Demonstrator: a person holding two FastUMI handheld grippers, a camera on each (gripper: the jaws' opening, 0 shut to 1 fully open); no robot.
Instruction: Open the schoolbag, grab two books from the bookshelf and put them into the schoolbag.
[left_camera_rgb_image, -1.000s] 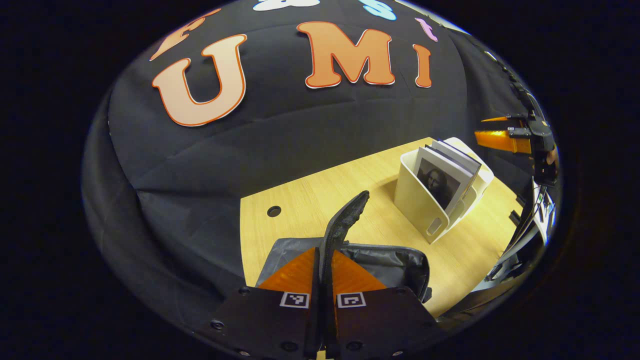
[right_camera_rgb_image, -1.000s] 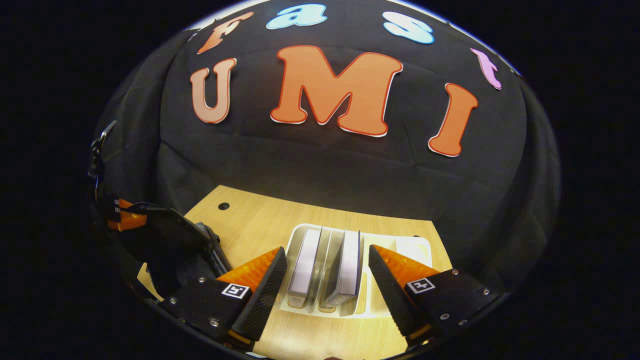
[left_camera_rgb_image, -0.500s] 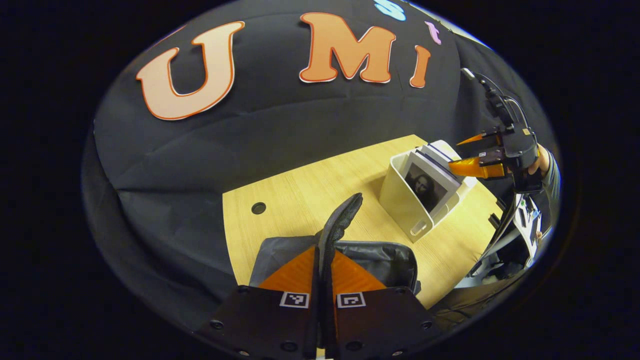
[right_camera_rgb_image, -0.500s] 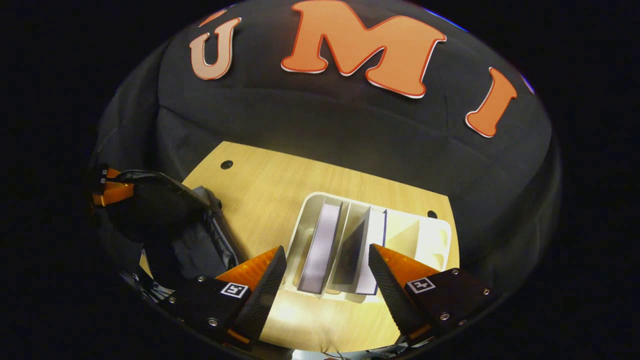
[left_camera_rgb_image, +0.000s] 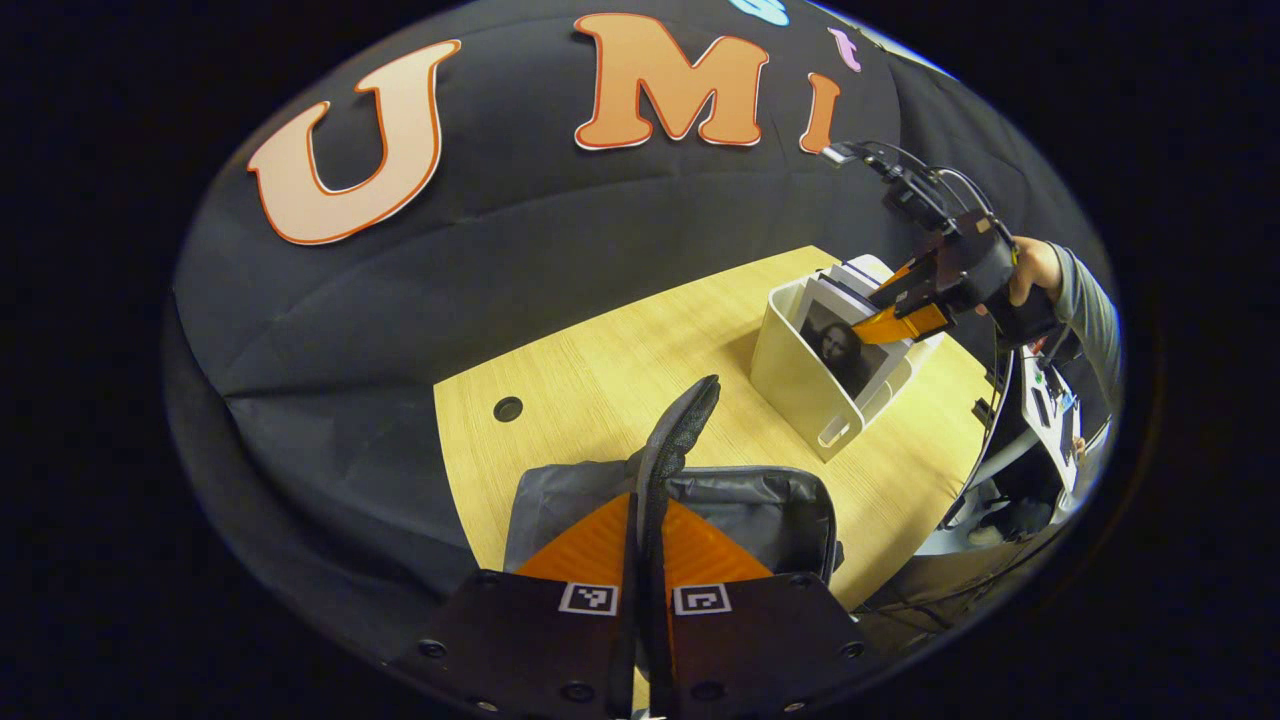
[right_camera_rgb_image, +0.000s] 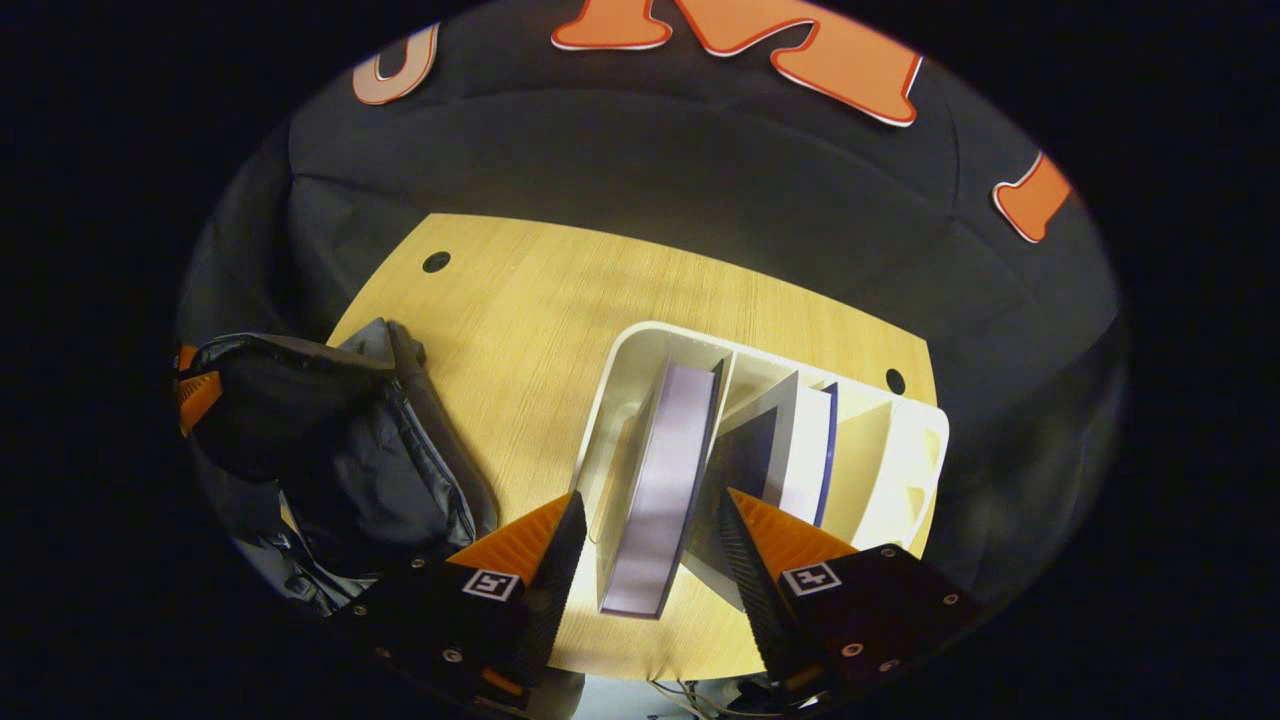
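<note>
Left gripper (left_camera_rgb_image: 645, 520) is closed on the schoolbag (left_camera_rgb_image: 760, 510) strap (left_camera_rgb_image: 680, 430), bag held open on the wooden table (left_camera_rgb_image: 600, 370). Right gripper (right_camera_rgb_image: 645, 540) is open, fingers either side of the nearer book (right_camera_rgb_image: 665, 470) in the white bookshelf (right_camera_rgb_image: 900, 460); 2nd book (right_camera_rgb_image: 805, 450) is seen one slot over.

One wooden table (right_camera_rgb_image: 560, 320), two round cable holes in its top: one at 10 o'clock (right_camera_rgb_image: 436, 262), one at 3 o'clock (right_camera_rgb_image: 895, 381). One white bookshelf (right_camera_rgb_image: 925, 450), two books upright inside: one (right_camera_rgb_image: 660, 480), second (right_camera_rgb_image: 805, 450). One dark schoolbag (right_camera_rgb_image: 330, 460) at 9 o'clock. Two grippers: left gripper (left_camera_rgb_image: 650, 500), right gripper (right_camera_rgb_image: 645, 560)
</note>
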